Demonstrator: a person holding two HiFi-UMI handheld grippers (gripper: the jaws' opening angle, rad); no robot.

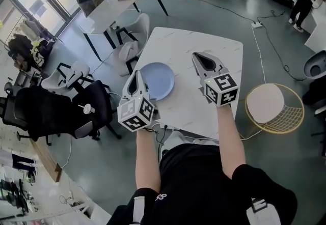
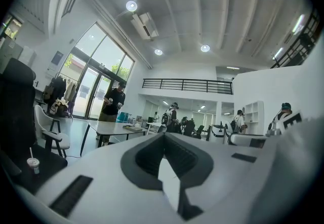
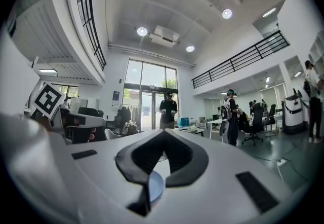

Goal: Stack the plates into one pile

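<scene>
Plate point(image 1: 161, 80) edge at left is hidden behind the closed left tool point(image 1: 137, 76).

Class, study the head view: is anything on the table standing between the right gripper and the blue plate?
Nothing visible does. Only bare white table separates the right gripper, jaws shut, from the blue plate to its left. The left gripper is at the plate's opposite edge, not in that gap.

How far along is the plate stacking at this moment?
Done, apparently: only one light blue plate pile shows on the white table; how many plates it holds I cannot tell. In hand: nothing; the left gripper and right gripper are both shut and empty. Left: nothing visible to add.
</scene>
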